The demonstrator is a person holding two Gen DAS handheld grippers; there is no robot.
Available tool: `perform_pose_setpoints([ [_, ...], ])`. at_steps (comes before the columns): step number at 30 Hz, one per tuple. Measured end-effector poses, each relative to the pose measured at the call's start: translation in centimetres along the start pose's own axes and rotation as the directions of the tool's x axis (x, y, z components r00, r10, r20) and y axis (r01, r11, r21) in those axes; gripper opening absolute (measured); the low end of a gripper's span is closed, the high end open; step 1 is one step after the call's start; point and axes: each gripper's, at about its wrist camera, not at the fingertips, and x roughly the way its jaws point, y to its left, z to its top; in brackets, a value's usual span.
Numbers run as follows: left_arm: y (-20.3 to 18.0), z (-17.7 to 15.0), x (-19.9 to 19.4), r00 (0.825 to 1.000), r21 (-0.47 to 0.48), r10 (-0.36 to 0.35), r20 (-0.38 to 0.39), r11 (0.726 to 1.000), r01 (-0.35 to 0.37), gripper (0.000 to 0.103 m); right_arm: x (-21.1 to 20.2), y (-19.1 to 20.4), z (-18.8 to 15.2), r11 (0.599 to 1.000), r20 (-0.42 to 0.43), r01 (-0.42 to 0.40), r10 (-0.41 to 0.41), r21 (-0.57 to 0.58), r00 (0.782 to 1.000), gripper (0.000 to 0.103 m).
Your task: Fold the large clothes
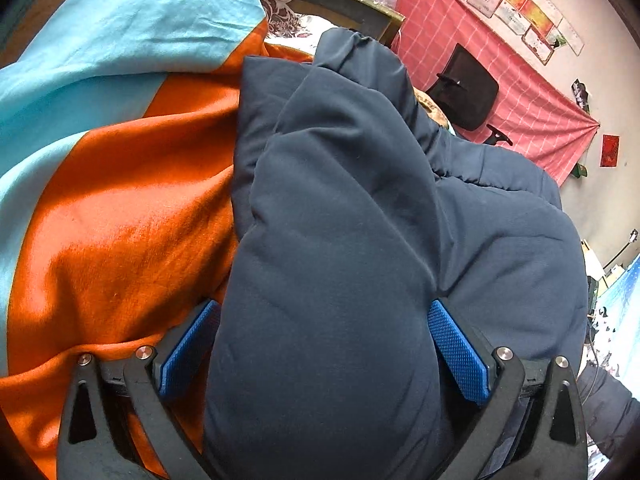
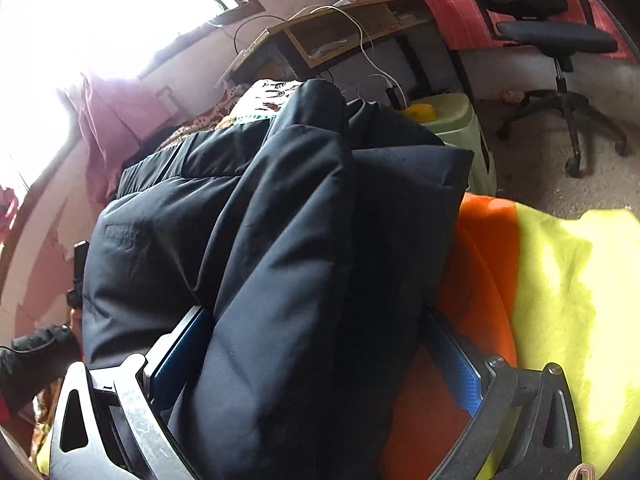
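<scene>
A dark navy padded jacket (image 1: pixel 360 220) lies bunched on an orange, light-blue and yellow sheet (image 1: pixel 120 220). My left gripper (image 1: pixel 324 340) has its blue-padded fingers (image 1: pixel 456 352) on both sides of a thick fold of the jacket, pressing it. In the right wrist view the same jacket (image 2: pixel 280 240) fills the middle. My right gripper (image 2: pixel 316 352) also has a thick fold of the jacket between its blue pads (image 2: pixel 452 360). The jacket's far end is puffed up and hides what is behind it.
The orange and yellow sheet (image 2: pixel 560 300) spreads to the right. A wooden desk (image 2: pixel 340 36) with cables, a black office chair (image 2: pixel 552 36), a green stool (image 2: pixel 456 116) and a pink checked wall cloth (image 1: pixel 500 80) stand beyond the bed. A bright window (image 2: pixel 100 12) is at left.
</scene>
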Motion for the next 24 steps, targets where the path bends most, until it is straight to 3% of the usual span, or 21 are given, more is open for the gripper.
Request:
perform_pose_setpoints([
  [5,0.3,-0.7,-0.5,1.0,0.004,-0.002,0.013,1.0,0.002,0.102,0.2,-1.0,-0.6,0.997,0.001,-0.048,0.048,0.055,0.999,0.103],
  [11,-0.5,-1.0,-0.3,1.0,-0.008,-0.002,0.031,1.0,0.002,0.098,0.2,-0.2,-0.5,1.0,0.013,-0.006,0.006,0.024,1.0,0.103],
  [15,-0.6,-1.1,-0.4,0.999,-0.048,-0.027,0.031,0.998,0.029,0.088,0.4,0.6,-0.3,0.999,-0.011,0.042,-0.042,0.003,0.999,0.103],
  [19,-0.5,-1.1,-1.0,0.999,-0.086,-0.03,0.041,0.996,0.034,0.068,0.9,1.7,-0.2,0.994,-0.031,0.106,-0.107,-0.027,0.994,0.103],
  [22,-2.6,-1.1,-1.2,0.997,-0.069,0.046,0.059,0.997,-0.042,0.058,0.9,2.5,-0.2,0.986,-0.027,0.16,-0.161,-0.052,0.987,0.103],
  [24,-4.5,-1.2,-1.2,0.989,-0.019,0.129,0.073,0.992,-0.128,0.053,0.8,3.4,-0.3,0.977,-0.021,0.199,-0.201,-0.082,0.979,0.101],
])
